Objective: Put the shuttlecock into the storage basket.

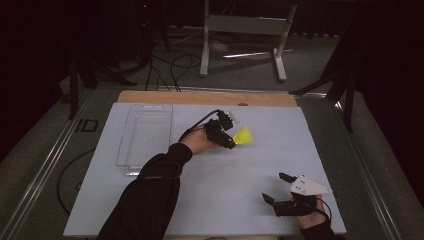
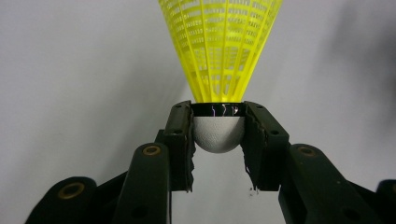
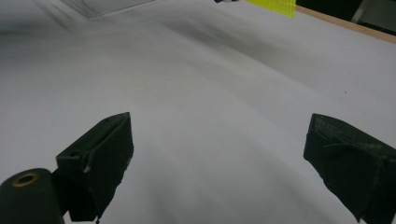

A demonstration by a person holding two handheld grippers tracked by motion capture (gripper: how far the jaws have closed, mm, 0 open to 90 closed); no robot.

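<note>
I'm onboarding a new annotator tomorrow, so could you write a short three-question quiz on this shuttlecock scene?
1. True or false: the left gripper is shut on the yellow shuttlecock by its white cork base.
2. Multiple choice: how do the right gripper jaws stand? A) wide apart with nothing between them, B) shut on the shuttlecock, C) shut on the clear tray.
3. On which side of the white table, in the high view, does the clear tray lie?

Key:
1. True.
2. A.
3. The left side, to the left of the held shuttlecock.
</note>
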